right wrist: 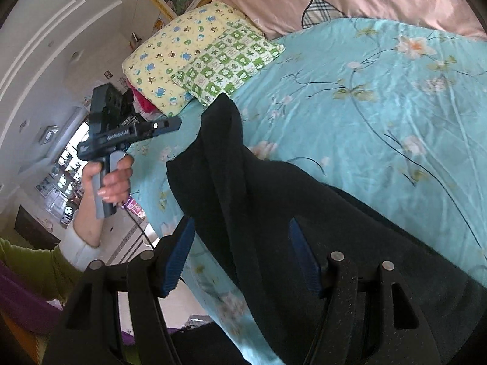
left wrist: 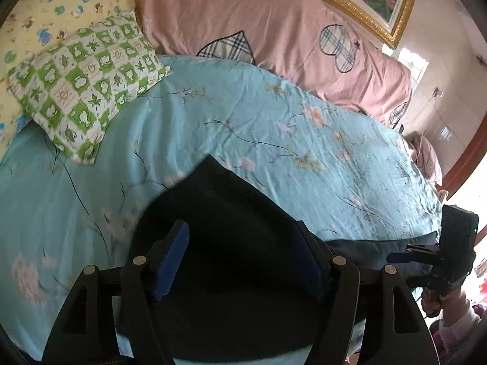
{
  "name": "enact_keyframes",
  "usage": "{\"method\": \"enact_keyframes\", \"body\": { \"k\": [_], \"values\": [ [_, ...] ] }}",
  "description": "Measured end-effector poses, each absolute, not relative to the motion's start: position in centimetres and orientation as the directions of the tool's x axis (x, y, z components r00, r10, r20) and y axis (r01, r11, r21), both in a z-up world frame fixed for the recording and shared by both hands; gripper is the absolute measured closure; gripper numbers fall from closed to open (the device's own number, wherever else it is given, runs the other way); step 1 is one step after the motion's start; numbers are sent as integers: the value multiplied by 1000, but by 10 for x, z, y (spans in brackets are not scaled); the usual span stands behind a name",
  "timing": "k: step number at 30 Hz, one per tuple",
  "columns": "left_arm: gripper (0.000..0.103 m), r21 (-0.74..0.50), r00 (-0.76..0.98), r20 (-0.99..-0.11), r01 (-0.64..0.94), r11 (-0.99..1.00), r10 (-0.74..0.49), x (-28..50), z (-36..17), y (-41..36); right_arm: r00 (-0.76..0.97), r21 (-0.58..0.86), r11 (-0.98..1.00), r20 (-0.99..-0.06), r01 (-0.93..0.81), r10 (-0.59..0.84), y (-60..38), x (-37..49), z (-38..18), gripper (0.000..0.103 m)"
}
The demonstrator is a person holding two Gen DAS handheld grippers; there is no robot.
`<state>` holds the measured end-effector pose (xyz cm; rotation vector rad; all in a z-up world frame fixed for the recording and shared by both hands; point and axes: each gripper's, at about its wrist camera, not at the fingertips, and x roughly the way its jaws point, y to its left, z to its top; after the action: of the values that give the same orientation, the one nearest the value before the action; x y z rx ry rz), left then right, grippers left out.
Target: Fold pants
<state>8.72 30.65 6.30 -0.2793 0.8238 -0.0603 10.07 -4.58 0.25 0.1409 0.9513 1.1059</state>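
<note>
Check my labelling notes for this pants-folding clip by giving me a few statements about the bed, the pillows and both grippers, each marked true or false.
1. The dark navy fabric pants lie on a light blue floral bedsheet. True.
2. The green-and-white checked pillow lies partly on top of the pale yellow cartoon-print pillow. True.
3. The left gripper is clamped shut on the pants. False: its blue-padded jaws stand wide apart, with the fabric beneath them.
4. The right gripper is shut. False: its jaws are open too.
5. The pink quilt covers the pants. False: it lies beyond them, further across the bed.
</note>
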Motion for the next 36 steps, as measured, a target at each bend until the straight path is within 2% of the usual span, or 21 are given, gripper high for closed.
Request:
{"method": "enact_keyframes", "body": {
  "k": [4, 6, 13, 19, 21, 22, 23, 24, 25, 27, 31, 33, 36],
  "values": [
    [31, -266, 647, -742, -42, 963, -176, 119, 60, 333, 93, 537, 489, -602, -688, 793, -26, 113, -1, 37],
    [27, -309, 625, -741, 4, 951, -243, 133, 57, 342, 82, 539, 490, -612, -685, 786, -15, 119, -3, 37],
    [26, -358, 499, -799, 53, 932, -335, 182, 28, 362, 65, 536, 493, -630, -685, 774, 20, 137, -6, 37],
    [28, -368, 453, -821, 49, 928, -349, 192, 8, 362, 56, 522, 507, -657, -686, 752, 48, 146, -15, 37],
    [34, -364, 466, -814, 54, 930, -346, 190, 10, 360, 57, 514, 500, -656, -697, 753, 52, 144, -15, 38],
    [38, -370, 476, -806, 56, 927, -351, 187, 12, 359, 58, 511, 498, -655, -701, 753, 54, 144, -15, 42],
    [53, -375, 486, -799, 58, 925, -354, 185, 14, 358, 56, 502, 500, -663, -705, 746, 58, 144, -16, 47],
    [64, -373, 496, -794, 60, 926, -352, 182, 17, 357, 62, 492, 508, -673, -707, 737, 61, 145, -16, 61],
    [67, -356, 512, -791, 61, 933, -335, 179, 20, 355, 74, 474, 522, -687, -709, 723, 63, 145, -17, 74],
    [84, -328, 538, -783, 69, 942, -312, 171, 27, 351, 80, 477, 524, -681, -706, 728, 63, 145, -17, 83],
    [90, -300, 579, -760, 90, 950, -295, 151, 42, 348, 93, 506, 499, -631, -703, 770, 58, 139, -8, 97],
    [92, -287, 590, -755, 95, 953, -286, 143, 47, 347, 80, 523, 461, -595, -717, 800, 57, 130, -1, 97],
    [93, -261, 605, -751, 94, 961, -263, 132, 50, 345, 96, 487, 468, -610, -738, 787, 65, 121, 3, 97]
  ]
}}
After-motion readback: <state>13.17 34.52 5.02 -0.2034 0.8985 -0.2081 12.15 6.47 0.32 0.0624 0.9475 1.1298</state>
